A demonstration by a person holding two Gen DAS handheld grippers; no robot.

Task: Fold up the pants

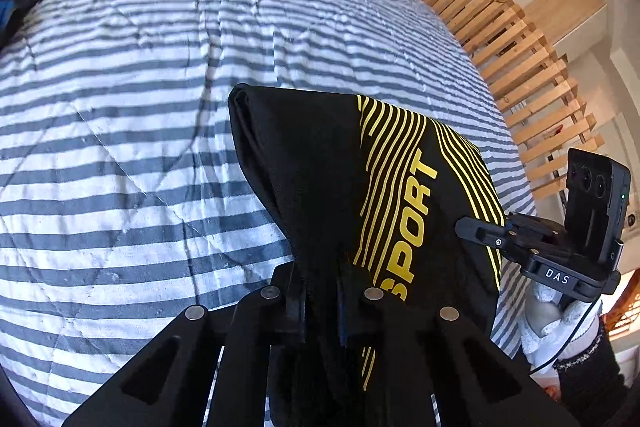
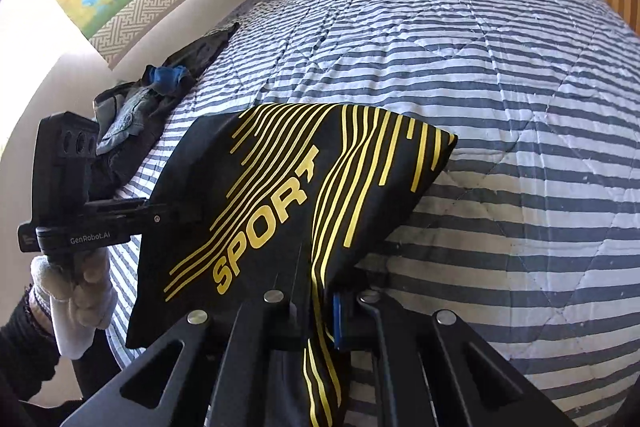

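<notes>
Black pants (image 1: 320, 163) with yellow stripes, folded into a compact bundle, held up over the near edge of the striped quilt (image 1: 140, 87). "SPORT" printed in yellow; "DAS" and "GenRobot.AI" on the tools. Left gripper (image 1: 320, 303) and right gripper (image 2: 316, 301) both clamped narrow on the fabric, in white-gloved hands.

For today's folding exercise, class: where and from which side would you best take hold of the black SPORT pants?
Grip the pants at the near edge, one corner per tool, coming from the bedside. The left tool and right tool already pinch there; the fabric's fold points away over the striped quilt.
</notes>
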